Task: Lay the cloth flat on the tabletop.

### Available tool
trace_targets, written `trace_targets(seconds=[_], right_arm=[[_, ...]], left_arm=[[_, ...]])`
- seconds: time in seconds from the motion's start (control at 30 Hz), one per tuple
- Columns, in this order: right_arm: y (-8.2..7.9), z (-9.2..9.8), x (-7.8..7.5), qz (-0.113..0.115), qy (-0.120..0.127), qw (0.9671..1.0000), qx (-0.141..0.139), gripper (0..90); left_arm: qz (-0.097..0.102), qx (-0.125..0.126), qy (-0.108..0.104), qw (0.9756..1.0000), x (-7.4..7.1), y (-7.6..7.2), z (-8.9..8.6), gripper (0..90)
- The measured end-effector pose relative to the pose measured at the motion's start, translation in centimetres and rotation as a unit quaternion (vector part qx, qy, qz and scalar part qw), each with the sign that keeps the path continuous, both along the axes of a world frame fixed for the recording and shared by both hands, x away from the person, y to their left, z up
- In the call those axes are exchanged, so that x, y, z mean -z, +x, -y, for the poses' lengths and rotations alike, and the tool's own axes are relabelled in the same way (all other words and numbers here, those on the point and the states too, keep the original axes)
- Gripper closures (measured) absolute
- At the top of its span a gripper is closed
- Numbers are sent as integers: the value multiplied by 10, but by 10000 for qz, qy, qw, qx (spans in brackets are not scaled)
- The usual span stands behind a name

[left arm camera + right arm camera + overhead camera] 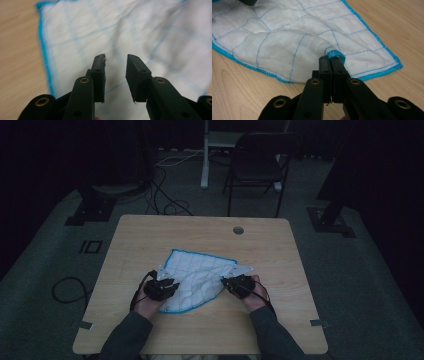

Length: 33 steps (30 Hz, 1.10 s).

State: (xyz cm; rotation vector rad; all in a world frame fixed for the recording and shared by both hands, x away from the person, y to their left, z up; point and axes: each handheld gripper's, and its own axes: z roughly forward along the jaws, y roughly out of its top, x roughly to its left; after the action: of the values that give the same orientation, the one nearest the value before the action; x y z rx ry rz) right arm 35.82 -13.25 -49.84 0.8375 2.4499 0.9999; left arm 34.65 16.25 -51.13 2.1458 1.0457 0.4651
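A white cloth (195, 275) with blue grid lines and a blue hem lies rumpled on the wooden table (150, 235). My left gripper (167, 282) sits at the cloth's left edge. In the left gripper view its jaws (115, 62) stand apart above the cloth (150, 30), with nothing pinched between them. My right gripper (231, 282) is at the cloth's right side. In the right gripper view its jaws (331, 60) are pressed together on a fold of the blue hem, and the cloth (277, 50) bulges up behind the pinch.
A round cable hole (238, 230) sits near the table's far edge. Beyond the table stand a dark folding chair (255, 162) and a white post (205, 155). Cables (67, 290) lie on the grey floor to the left.
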Motion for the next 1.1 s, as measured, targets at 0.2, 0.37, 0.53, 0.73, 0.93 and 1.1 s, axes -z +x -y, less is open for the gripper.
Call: trace_targets(seconds=[0.2, 0.37, 0.53, 0.73, 0.93, 1.1], right_arm=[[7, -5, 11, -186, 21, 9998, 35, 892], [14, -7, 18, -315, 182, 9993, 46, 892], [20, -12, 23, -449, 198, 9988, 49, 892], [25, -16, 27, -525, 172, 9984, 87, 892], [29, -18, 29, -589, 167, 9981, 121, 890], [31, -17, 29, -602, 189, 9979, 151, 869]], left_arm=[[103, 611, -42, 9981, -13, -6, 38, 694], [14, 976, 21, 9952, -9, -11, 64, 727], [-62, 1438, 90, 9895, 1, -22, 94, 736], [-28, 1560, -83, 9877, 1, -31, 102, 755], [-141, 1602, 152, 9869, 8, -28, 109, 754], [-212, 1441, 382, 9886, 20, -23, 107, 754]])
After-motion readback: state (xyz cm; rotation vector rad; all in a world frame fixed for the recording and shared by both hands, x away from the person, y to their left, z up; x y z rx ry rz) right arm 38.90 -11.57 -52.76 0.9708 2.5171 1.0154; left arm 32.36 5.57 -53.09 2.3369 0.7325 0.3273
